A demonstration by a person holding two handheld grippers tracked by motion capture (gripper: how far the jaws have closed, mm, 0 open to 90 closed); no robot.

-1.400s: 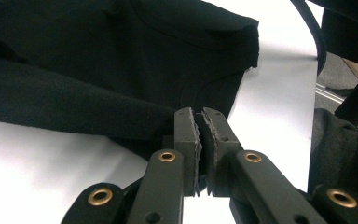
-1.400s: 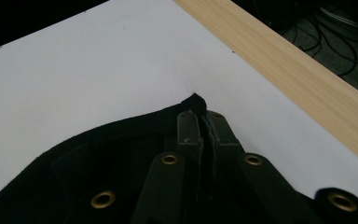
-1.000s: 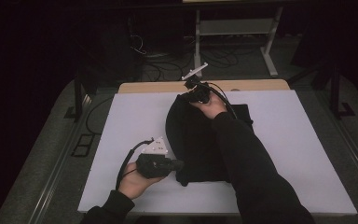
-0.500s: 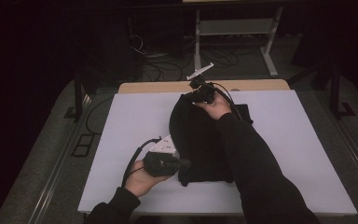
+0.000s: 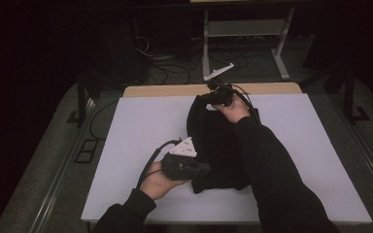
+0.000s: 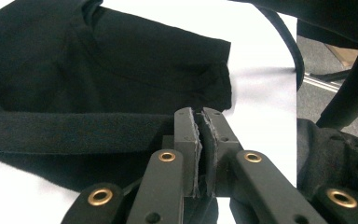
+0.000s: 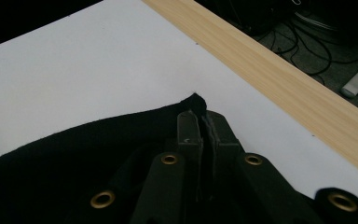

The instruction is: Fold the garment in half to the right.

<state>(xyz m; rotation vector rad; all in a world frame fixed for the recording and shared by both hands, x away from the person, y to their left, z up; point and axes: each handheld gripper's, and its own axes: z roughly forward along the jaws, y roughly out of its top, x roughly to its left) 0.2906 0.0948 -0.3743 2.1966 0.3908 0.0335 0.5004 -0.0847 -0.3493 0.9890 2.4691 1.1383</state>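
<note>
A black garment [image 5: 216, 145] lies bunched in the middle of the white table [image 5: 141, 121]. At the garment's near left edge, my left gripper [image 5: 201, 168] is shut on a fold of the cloth. In the left gripper view the jaws [image 6: 200, 115] meet with black fabric [image 6: 98, 70] pinched between them. My right gripper [image 5: 210, 97] is at the garment's far edge. In the right gripper view it [image 7: 199, 115] is shut on a small corner of the cloth [image 7: 74, 154], just above the table top.
A wooden strip [image 5: 175, 90] runs along the table's far edge. Behind it, cables [image 5: 165, 58] lie on the floor beside a grey metal stand [image 5: 245, 29]. White table surface lies bare to the left and right of the garment.
Both grippers have moved to the right, lifting slightly, with the cloth still held. The garment's left edge has been drawn rightward with them.
</note>
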